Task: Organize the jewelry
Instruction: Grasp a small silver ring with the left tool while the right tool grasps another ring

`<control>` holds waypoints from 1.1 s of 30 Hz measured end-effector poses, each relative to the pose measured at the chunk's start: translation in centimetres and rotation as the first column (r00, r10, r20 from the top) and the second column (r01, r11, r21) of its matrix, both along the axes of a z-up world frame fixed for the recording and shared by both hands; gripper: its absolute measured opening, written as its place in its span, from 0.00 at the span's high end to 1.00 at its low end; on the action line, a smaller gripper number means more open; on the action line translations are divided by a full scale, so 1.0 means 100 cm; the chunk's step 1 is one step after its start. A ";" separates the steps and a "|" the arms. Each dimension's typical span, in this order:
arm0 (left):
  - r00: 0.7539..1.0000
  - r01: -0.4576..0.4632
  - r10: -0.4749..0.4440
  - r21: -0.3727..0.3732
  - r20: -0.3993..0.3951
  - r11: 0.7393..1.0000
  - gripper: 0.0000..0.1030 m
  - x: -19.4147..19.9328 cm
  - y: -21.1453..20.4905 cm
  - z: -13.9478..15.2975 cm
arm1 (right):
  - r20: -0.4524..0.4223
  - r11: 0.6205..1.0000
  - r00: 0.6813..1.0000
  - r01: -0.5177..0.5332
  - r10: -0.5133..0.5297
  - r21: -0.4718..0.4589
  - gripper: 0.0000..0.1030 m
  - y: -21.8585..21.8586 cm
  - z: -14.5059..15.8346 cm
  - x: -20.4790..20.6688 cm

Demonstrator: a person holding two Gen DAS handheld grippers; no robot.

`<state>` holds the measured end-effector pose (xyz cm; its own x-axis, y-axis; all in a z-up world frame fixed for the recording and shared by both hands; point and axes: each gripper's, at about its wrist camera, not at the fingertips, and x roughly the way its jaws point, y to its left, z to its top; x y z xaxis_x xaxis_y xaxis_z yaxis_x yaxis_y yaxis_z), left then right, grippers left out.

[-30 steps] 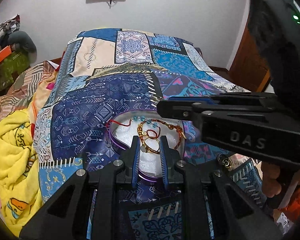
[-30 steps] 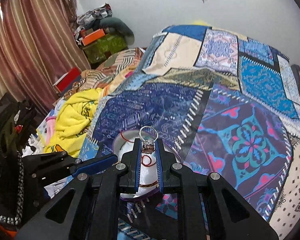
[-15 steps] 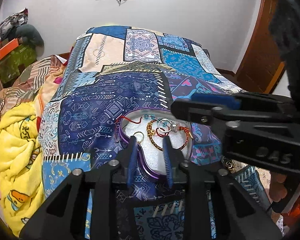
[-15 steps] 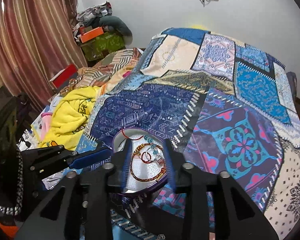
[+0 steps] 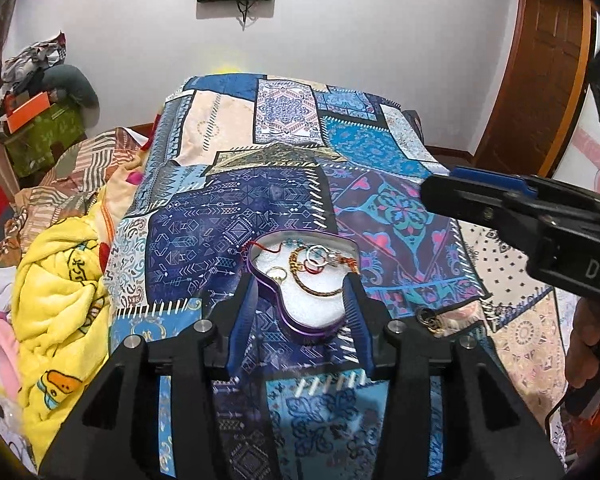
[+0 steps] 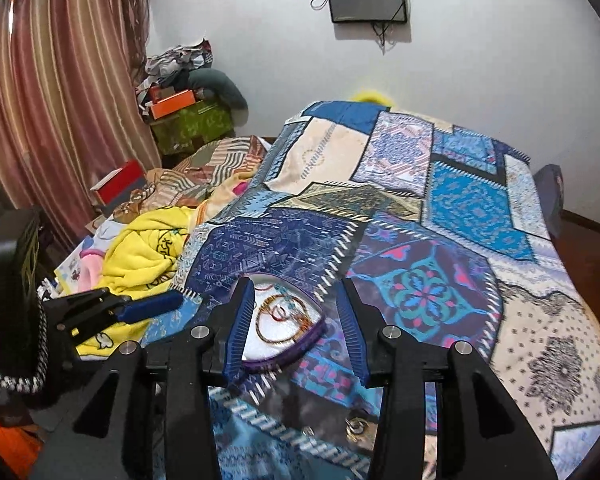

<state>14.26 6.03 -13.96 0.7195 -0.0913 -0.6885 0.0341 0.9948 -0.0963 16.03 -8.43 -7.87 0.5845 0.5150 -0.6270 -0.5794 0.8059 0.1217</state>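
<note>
1. Heart-shaped tin [image 5: 300, 312]: purple metal wall, white padded lining, resting on the patchwork bedspread [image 5: 236, 216], a smooth printed fabric of blue, cream and teal panels.
2. Contents: a thin gold bangle [image 5: 320, 286], a small gold ring [image 5: 278, 274], a silver ring [image 5: 314, 254] and red thread [image 5: 266, 247], all lying on the lining.
3. Left gripper [image 5: 302, 320]: released, with its ribbed blue pads spread to either side of the tin and nothing between them.
4. Right gripper [image 6: 296, 328]: likewise released and empty, with the tin [image 6: 292, 350] seen between its pads.
5. Left view only: a wooden door [image 5: 540, 72] and a hand [image 5: 588, 344] on the right tool's handle.
6. Right view only: striped pink curtains [image 6: 52, 112].
7. Both views: a fluffy yellow blanket [image 5: 60, 300], and a small gold piece [image 5: 428, 316] on the bedspread just outside the tin.
</note>
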 end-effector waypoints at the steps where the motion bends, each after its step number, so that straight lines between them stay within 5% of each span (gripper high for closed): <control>1: 1.000 0.002 -0.002 -0.002 -0.001 1.000 0.54 -0.002 -0.001 0.001 | 0.005 1.000 1.000 0.009 -0.009 -0.003 0.62 -0.005 0.001 -0.003; 10: 0.997 0.058 -0.058 0.006 -0.055 0.998 0.53 -0.012 -0.029 -0.006 | -0.006 0.992 0.994 0.111 -0.111 -0.067 0.62 -0.053 -0.011 -0.018; 22: 0.972 0.173 -0.163 0.045 -0.169 0.984 0.53 -0.008 -0.081 -0.056 | -0.117 0.980 0.980 0.142 -0.159 -0.142 0.62 -0.087 -0.060 -0.031; 26: 0.963 0.185 -0.177 0.024 -0.203 0.982 0.69 -0.002 -0.086 -0.068 | -0.139 0.979 0.979 0.126 -0.149 -0.161 0.62 -0.086 -0.073 -0.033; 33: 0.959 0.178 -0.191 -0.082 -0.209 0.981 0.76 0.010 -0.083 -0.076 | -0.146 0.983 0.982 0.098 -0.121 -0.157 0.62 -0.081 -0.080 -0.030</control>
